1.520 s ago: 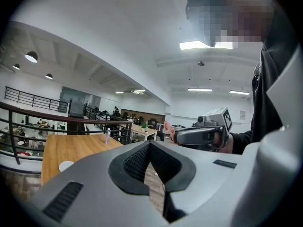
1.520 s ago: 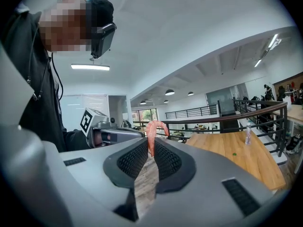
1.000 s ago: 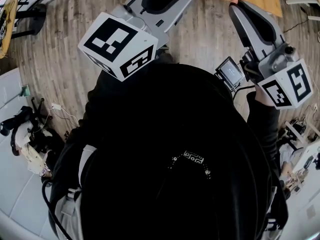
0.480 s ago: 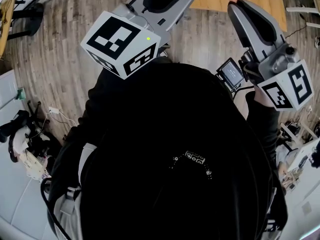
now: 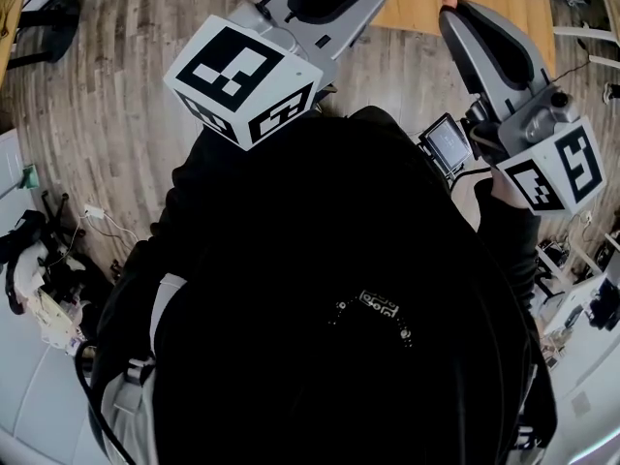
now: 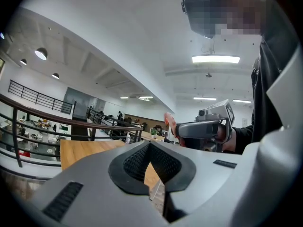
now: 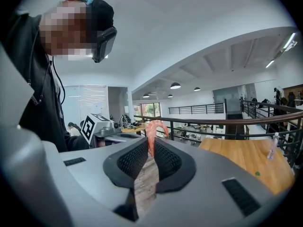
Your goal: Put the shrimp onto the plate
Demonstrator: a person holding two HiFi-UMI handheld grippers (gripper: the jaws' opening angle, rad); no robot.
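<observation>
A wood-plank floor and the near edge of a pale wooden desk fill the top of the head view, where a person in black holds up two tools. The right hand-held gripper pinches a pink shrimp at its tips, in the air at the frame's upper right. The left hand-held gripper has its jaws pressed together on nothing.

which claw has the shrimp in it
The right claw: a pink shrimp is pinched between its pads. The left claw is closed on nothing.
</observation>
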